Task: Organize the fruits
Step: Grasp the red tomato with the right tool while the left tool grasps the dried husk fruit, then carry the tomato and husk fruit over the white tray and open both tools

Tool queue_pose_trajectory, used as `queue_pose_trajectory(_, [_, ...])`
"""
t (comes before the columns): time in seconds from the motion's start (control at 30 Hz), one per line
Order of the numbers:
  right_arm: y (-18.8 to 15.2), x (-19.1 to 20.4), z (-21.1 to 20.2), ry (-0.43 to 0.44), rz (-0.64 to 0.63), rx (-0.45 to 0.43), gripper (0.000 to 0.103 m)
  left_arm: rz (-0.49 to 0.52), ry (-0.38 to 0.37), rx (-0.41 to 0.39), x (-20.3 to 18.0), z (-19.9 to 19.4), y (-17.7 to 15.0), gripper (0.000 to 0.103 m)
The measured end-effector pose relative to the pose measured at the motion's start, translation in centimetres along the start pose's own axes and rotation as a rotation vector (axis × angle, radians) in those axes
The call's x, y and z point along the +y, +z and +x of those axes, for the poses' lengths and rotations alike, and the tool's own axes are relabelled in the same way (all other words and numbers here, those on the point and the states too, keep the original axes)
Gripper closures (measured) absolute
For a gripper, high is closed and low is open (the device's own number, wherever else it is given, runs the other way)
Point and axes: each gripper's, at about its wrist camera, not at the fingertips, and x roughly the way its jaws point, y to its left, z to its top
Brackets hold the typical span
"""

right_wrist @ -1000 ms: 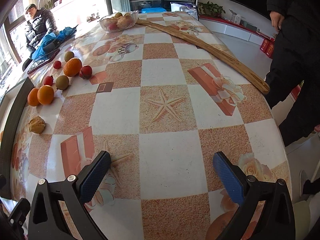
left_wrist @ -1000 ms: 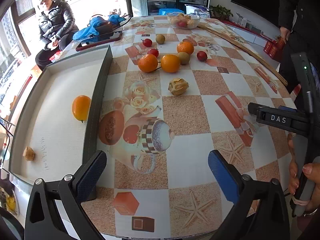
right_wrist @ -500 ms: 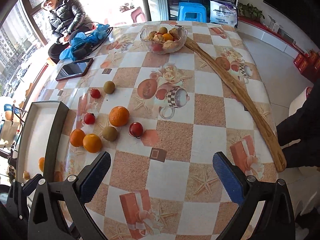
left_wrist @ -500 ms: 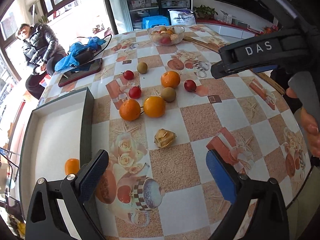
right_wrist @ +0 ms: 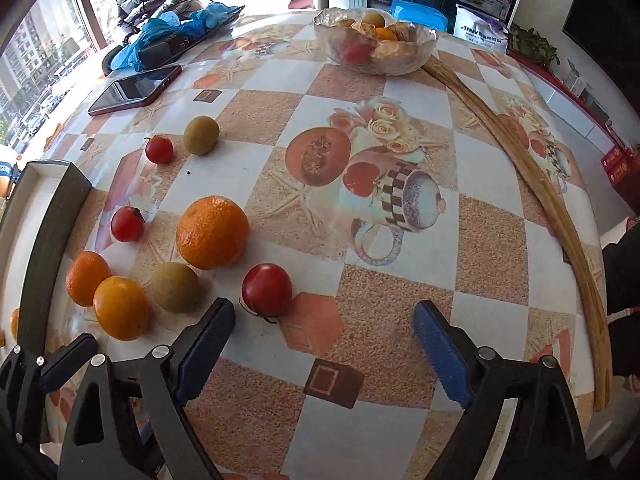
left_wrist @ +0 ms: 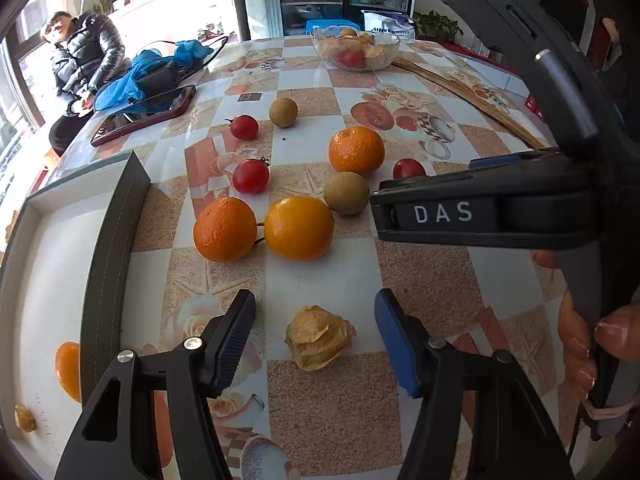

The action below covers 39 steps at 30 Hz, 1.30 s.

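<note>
- The left claw (left_wrist: 315, 332) is open wide and holds nothing. A papery husk fruit (left_wrist: 318, 338) sits on the counter (left_wrist: 420, 280) between its two fingers, touching neither one.
- In the left view, two oranges (left_wrist: 225, 229) (left_wrist: 299, 227) lie side by side at 12 o'clock from the husk fruit.
- A brown fruit (left_wrist: 346, 193) sits just beside the right one of these, at its 1 o'clock.
- A big orange (left_wrist: 356, 149) sits past the brown fruit, with a red fruit (left_wrist: 409, 169) near it at 3 o'clock.
- Two more red fruits (left_wrist: 251, 176) (left_wrist: 244, 127) and another brown fruit (left_wrist: 283, 112) lie farther back.
- A tray (left_wrist: 108, 264) sits at 9 o'clock from the left claw. An orange (left_wrist: 68, 370) and a small husk fruit (left_wrist: 25, 417) lie inside it.
- The right claw (right_wrist: 324, 332) is open wide and holds nothing. In the right view, the red fruit (right_wrist: 267, 289) sits just past its left finger, at 11 o'clock.
- A glass bowl (right_wrist: 376, 46) with fruit stands at the far side of the counter, at 12 o'clock.
- A long wooden stick (right_wrist: 560, 216) runs down the right side of the counter.
- A phone (right_wrist: 134, 90) lies at the far left, at 10 o'clock.
</note>
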Motion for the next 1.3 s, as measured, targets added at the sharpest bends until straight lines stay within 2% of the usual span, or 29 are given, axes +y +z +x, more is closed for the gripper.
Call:
queue_pose_trajectory(0.03, [0.2, 0.4, -0.1, 0.01, -0.009, -0.015, 0.027, 0.004, -0.004, -0.005, 0.0, -0.1, 0.1, 0.078])
queue_pose_trajectory(0.07, [0.3, 0.7, -0.2, 0.012, -0.017, -0.028, 0.043, 0.006, -0.011, 0.001, 0.0, -0.2, 0.0, 0.078])
queue_pose_trajectory(0.1, [0.3, 1.0, -0.4, 0.019, -0.026, -0.036, 0.053, 0.0, -0.02, 0.005, 0.2, -0.3, -0.1, 0.078])
queue_pose_trajectory(0.13, [0.3, 1.3, -0.6, 0.023, -0.031, -0.038, 0.073, -0.011, -0.034, 0.008, 0.4, -0.6, -0.4, 0.078])
queue_pose_trajectory(0.17, [0.1, 1.4, -0.7, 0.025, -0.028, -0.036, 0.081, -0.022, -0.051, 0.008, 0.7, -0.9, -0.8, 0.078])
queue_pose_trajectory(0.23, [-0.6, 0.8, -1.3, 0.059, 0.009, -0.035, 0.081, -0.049, -0.106, 0.009, 1.4, -1.8, -1.9, 0.078])
queue_pose_trajectory(0.3, [-1.7, -0.7, -1.9, 0.147, 0.085, -0.03, 0.081, -0.077, -0.145, 0.007, 2.1, -2.7, -3.2, 0.078])
queue_pose_trajectory(0.43, [-4.3, -3.7, -3.4, 0.322, 0.225, -0.018, 0.081, -0.098, -0.188, -0.003, 2.5, -4.9, -5.5, 0.078])
queue_pose_trajectory(0.53, [-6.2, -4.5, -4.4, 0.387, 0.272, -0.011, 0.081, -0.097, -0.205, -0.025, 2.6, -6.6, -6.9, 0.078])
queue_pose_trajectory(0.83, [-10.5, -4.3, -6.1, 0.311, 0.252, -0.018, 0.081, -0.04, -0.141, -0.085, 2.3, -10.1, -9.6, 0.078])
queue_pose_trajectory(1.1, [-13.6, -2.9, -7.3, 0.267, 0.233, -0.034, 0.081, -0.008, -0.155, -0.104, 1.2, -10.9, -11.1, 0.078])
queue_pose_trajectory(1.3, [-14.4, -2.0, -7.6, 0.244, 0.204, -0.032, 0.08, -0.003, -0.162, -0.11, 1.0, -11.2, -11.4, 0.078])
